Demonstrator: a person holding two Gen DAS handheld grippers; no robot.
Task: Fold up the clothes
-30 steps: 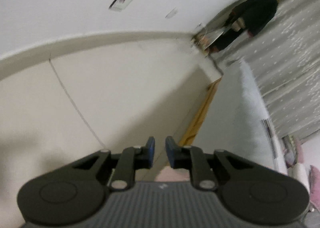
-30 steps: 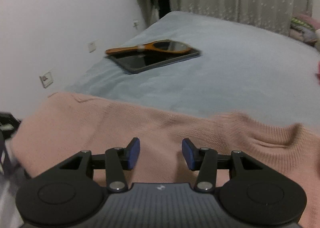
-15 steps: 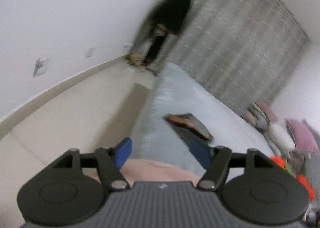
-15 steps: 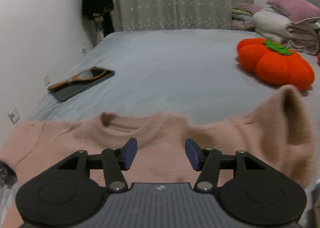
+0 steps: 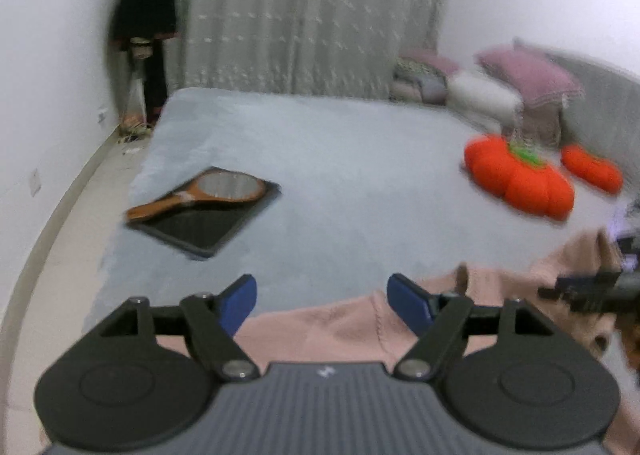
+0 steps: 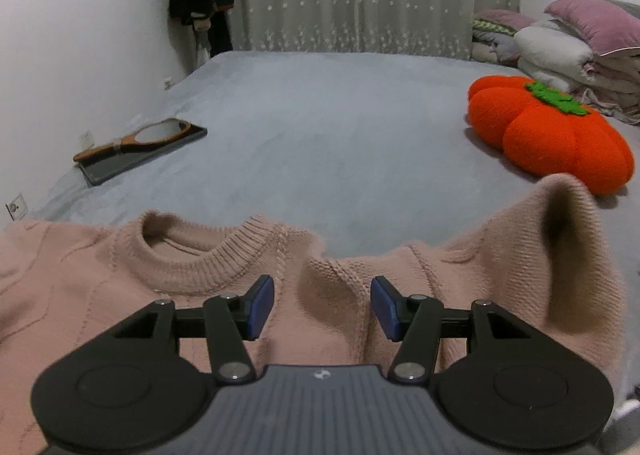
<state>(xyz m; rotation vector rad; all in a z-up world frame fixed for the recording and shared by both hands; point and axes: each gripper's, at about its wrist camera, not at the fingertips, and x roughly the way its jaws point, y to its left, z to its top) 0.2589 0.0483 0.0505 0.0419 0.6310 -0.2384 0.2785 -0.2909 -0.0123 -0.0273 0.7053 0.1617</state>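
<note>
At nine o'clock we see a hand mirror (image 6: 136, 137) on a dark tablet (image 6: 120, 167). Our left gripper (image 5: 322, 305) is opening, empty. Our right gripper (image 6: 322, 305) gapes unclenched over the pink sweater (image 6: 280, 267) at six o'clock on the bed (image 6: 340, 135).

Dim, even light; left view motion-blurred, prob. fisheye bending at edges.
</note>
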